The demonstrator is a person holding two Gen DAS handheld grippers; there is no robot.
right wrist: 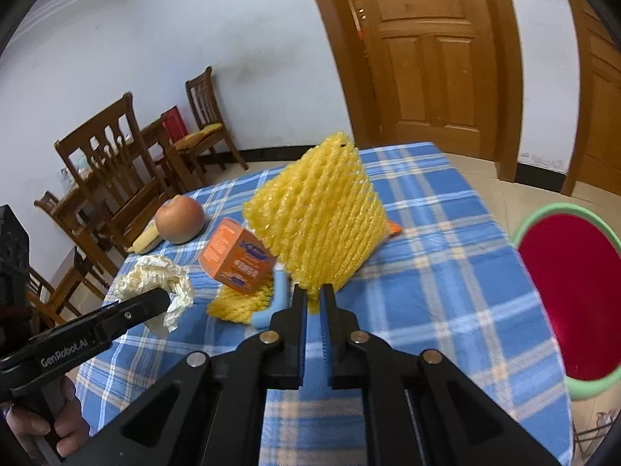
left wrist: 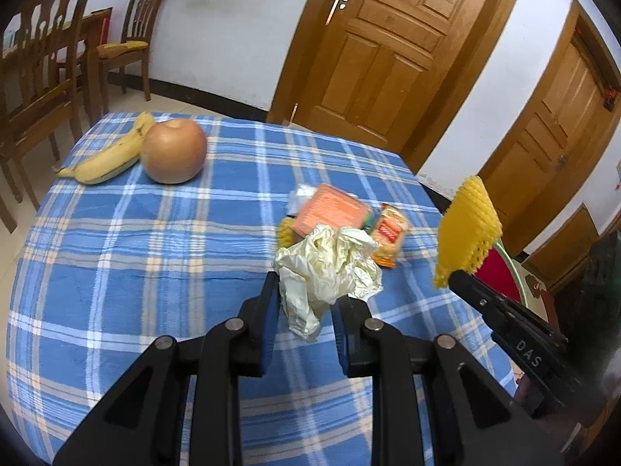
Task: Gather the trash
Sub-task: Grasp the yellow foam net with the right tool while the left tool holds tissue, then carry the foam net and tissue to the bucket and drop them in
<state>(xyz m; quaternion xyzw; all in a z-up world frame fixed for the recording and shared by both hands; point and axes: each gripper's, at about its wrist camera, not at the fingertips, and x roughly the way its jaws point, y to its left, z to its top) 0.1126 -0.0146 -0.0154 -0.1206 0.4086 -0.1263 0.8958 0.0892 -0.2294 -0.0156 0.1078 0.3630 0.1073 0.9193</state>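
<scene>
My left gripper (left wrist: pixel 306 295) has its fingers around a crumpled cream plastic bag (left wrist: pixel 330 268) on the blue plaid tablecloth (left wrist: pixel 155 233); whether it grips the bag I cannot tell. The bag also shows in the right wrist view (right wrist: pixel 155 275). My right gripper (right wrist: pixel 313 291) is shut on a yellow foam fruit net (right wrist: pixel 322 217), held above the table; the net also shows in the left wrist view (left wrist: pixel 465 229). An orange box (left wrist: pixel 330 209), a snack packet (left wrist: pixel 390 233) and another yellow net (right wrist: pixel 240 303) lie in a pile.
A banana (left wrist: pixel 108 159) and an apple (left wrist: pixel 173 151) lie at the table's far left. A red bin with a green rim (right wrist: pixel 574 295) stands beside the table's right edge. Wooden chairs (left wrist: pixel 39 58) and doors (left wrist: pixel 388 46) stand behind.
</scene>
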